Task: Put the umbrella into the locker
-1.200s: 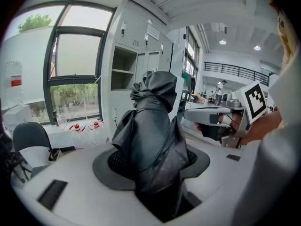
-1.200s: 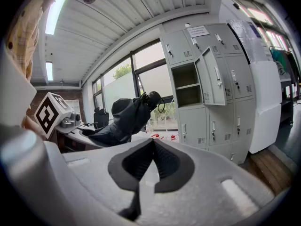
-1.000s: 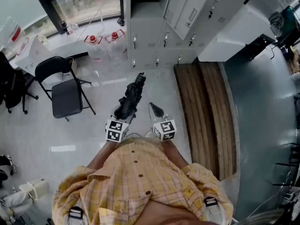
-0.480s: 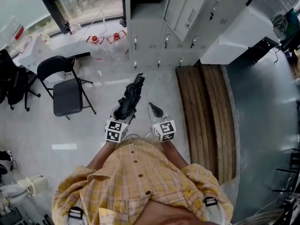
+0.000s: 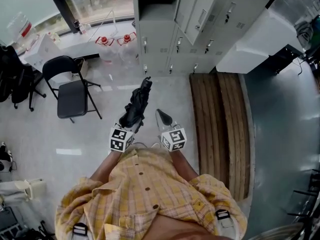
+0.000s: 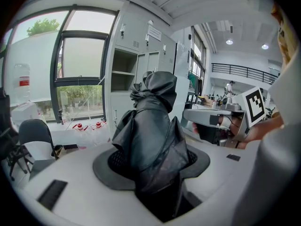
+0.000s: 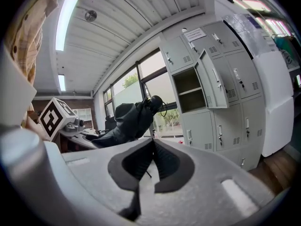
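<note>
A folded black umbrella [image 5: 137, 104] points forward from my left gripper [image 5: 131, 120], which is shut on it. In the left gripper view the umbrella [image 6: 153, 140] fills the space between the jaws. My right gripper [image 5: 164, 118] is beside it on the right, shut with nothing held; its view shows the pads [image 7: 164, 166] meeting and the umbrella [image 7: 134, 119] off to the left. Ahead stands the grey locker bank [image 5: 165, 49], with one upper door [image 5: 196, 11] swung open on an empty compartment [image 7: 188, 88].
A black folding chair [image 5: 70, 94] stands to the left on the pale floor. Water bottles with red caps [image 5: 115, 41] sit by the window. A wooden bench [image 5: 220, 129] runs along the right, with a white cabinet [image 5: 255, 39] beyond it.
The view has drifted slightly; lockers and chair sit a little nearer and to the right. Both grippers keep their pose, the left still gripping the umbrella.
</note>
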The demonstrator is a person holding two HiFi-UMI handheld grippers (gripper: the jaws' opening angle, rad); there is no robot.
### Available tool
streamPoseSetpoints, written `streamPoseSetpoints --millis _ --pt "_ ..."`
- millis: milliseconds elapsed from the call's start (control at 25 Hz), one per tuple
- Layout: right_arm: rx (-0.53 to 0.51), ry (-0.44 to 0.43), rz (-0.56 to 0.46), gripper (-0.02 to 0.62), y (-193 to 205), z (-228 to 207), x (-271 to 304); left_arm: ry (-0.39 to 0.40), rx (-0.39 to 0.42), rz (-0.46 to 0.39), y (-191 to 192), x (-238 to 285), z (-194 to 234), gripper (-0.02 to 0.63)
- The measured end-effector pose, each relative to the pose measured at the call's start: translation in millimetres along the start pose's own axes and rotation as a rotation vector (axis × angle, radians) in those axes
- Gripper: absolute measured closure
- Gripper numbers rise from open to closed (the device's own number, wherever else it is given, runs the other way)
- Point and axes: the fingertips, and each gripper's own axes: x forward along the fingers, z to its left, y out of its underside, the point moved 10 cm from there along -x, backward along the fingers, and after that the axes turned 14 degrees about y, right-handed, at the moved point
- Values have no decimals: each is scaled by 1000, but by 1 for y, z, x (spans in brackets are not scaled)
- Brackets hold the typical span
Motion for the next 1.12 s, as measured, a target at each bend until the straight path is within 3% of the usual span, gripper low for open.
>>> streamPoseSetpoints --millis 200,560,840,1120 --pt "21 -17 -17 598 2 -7 -3 -34 -16 27 4 -3 -9 380" --pt "18 14 3 598 4 -30 -3 3 -37 36 -1 28 -14 380" --pt "20 64 45 598 5 -62 13 27 -60 34 -9 65 1 380" --pt "22 57 60 598 -2 -84 58 48 -77 36 -22 99 32 380"
